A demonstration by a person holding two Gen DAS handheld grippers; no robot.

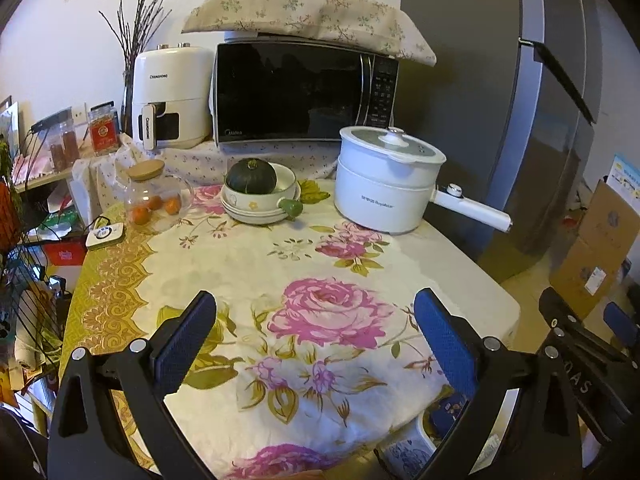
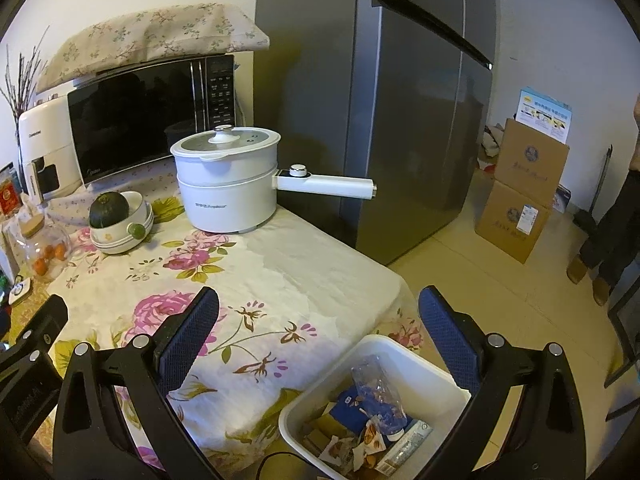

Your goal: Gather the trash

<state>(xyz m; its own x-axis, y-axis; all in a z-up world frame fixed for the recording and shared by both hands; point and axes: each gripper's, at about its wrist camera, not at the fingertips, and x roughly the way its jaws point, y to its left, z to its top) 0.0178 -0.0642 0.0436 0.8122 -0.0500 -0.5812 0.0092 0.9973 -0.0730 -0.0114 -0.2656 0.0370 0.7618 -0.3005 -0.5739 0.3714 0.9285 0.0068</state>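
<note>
Left gripper (image 1: 314,328) and right gripper (image 2: 318,326) both gape wide, blue pads holding nothing, above the rose-print tablecloth (image 1: 320,256). One white plastic rectangular bin (image 2: 390,350) below the table's edge holds a crumpled clear plastic bottle (image 2: 378,394) and wrappers. One white lidded electric pot (image 2: 226,180); one green squash (image 1: 251,176) in stacked bowls.

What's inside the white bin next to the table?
The white bin holds trash: a crushed clear plastic bottle, a blue packet, and torn wrappers. Whatever lies under that pile, at the bottom, is covered and cannot be seen.
</note>
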